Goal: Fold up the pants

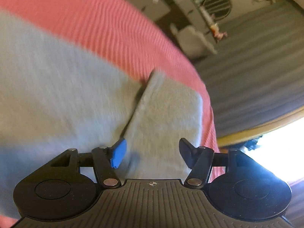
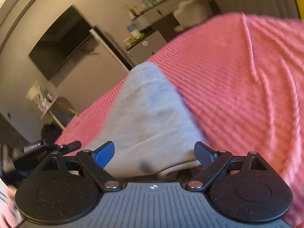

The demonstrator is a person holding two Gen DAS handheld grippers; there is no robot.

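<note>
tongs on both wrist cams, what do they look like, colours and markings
The left tongs and right tongs match: black linkage arms with silver pivot pins, two round black discs and a ribbed grey plate bearing a small crosshair mark. On each, one finger pad is bright blue, the other dark. No cables or sleeves show.

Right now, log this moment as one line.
left gripper: open | right gripper: open | grey fabric pants: flat on pink ribbed blanket

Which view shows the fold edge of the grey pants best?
The left wrist view: the fold edge of the pants runs clearly there. The right wrist view shows only flat pants, no fold edge.
</note>
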